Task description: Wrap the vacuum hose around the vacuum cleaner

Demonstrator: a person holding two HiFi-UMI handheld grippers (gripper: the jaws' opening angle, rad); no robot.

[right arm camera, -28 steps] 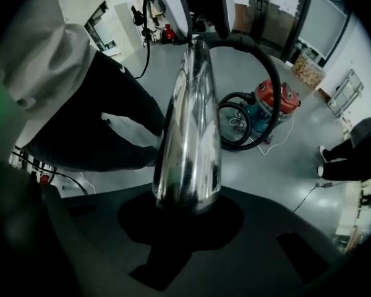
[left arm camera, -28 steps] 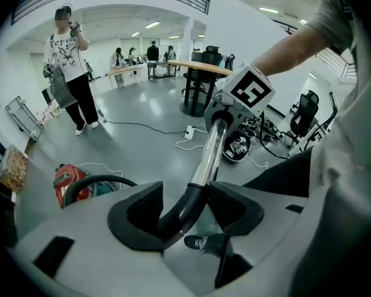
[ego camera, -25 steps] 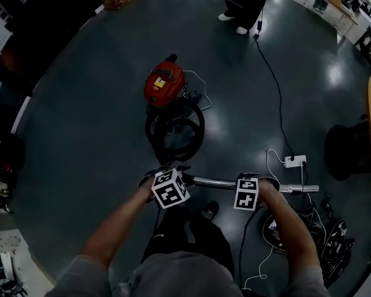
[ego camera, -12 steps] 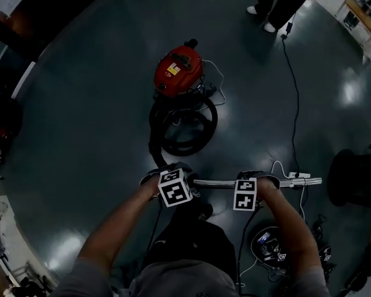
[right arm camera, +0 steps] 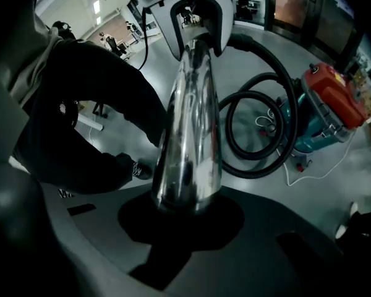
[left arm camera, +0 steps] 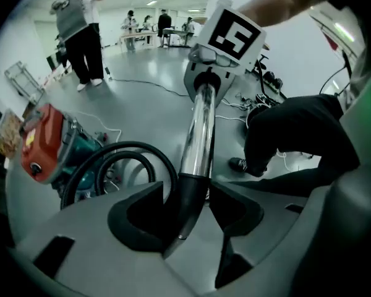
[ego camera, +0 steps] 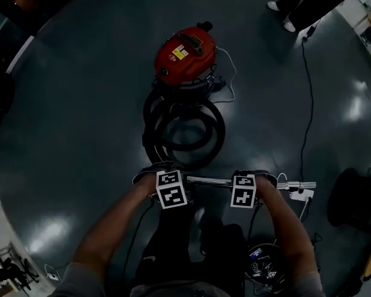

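- The left gripper has its jaws spread wide and closed on the black cuff, where the hose joins the wand. In the left gripper view both jaws sit against the cuff's sides.
- The hose leaves that cuff and lies in loose loops on the floor straight ahead of the left gripper. The near edge of the loops is just beyond its fingertips.
- The vacuum cleaner stands upright on the floor past the loops, touching their far side. From the grippers it lies forward and slightly left of the midpoint between them.
- The metal tube runs level from gripper to gripper, so its long axis lies crosswise to the line towards the vacuum cleaner. The coming move turns on this, as I judge it: the wand has to swing from lying across that line to curving round the body.
- The right gripper has its jaws drawn narrow and clamped on the bare tube, which rises straight out from between them in the right gripper view.
- The tube's free end pokes out to the right past this gripper, pointing away from the vacuum cleaner.
- The left gripper is the nearer one to the loops and the body, so I judge it would lead, with the right gripper steering the free end.
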